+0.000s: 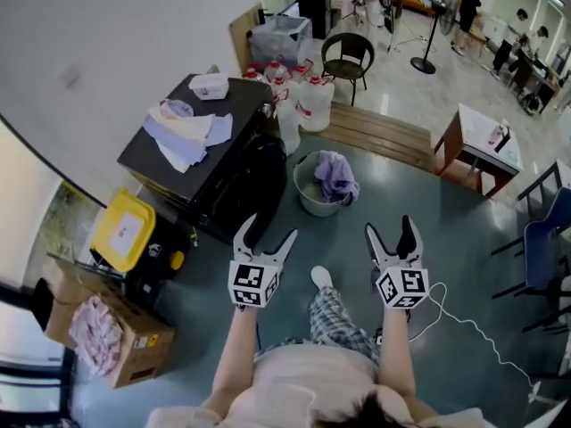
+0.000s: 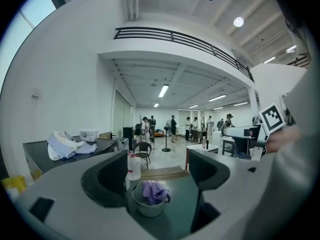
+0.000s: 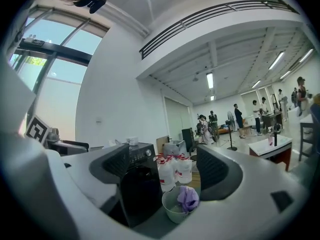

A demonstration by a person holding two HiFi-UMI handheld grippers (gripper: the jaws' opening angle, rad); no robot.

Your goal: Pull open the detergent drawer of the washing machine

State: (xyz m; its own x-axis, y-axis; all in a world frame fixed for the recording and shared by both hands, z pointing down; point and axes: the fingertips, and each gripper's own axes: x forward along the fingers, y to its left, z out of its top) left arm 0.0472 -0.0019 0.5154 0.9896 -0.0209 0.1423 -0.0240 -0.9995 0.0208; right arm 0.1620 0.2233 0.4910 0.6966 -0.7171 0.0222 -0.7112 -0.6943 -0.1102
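Evidently pre-reach: left gripper [image 1: 268, 231], right gripper [image 1: 389, 228] spread wide, empty, held clear of washing machine [image 1: 223, 163], drawer untouched.

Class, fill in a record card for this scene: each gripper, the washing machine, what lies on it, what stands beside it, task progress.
Left gripper: jaws apart, empty, in the air
Right gripper: jaws apart, empty, in the air
Washing machine: black front-loader, ahead-left of both grippers, touched by neither
On top: crumpled pale cloths, small white tub
Beside it: metal basin holding a purple cloth; white jugs
Task progress: not begun; no drawer seen pulled out
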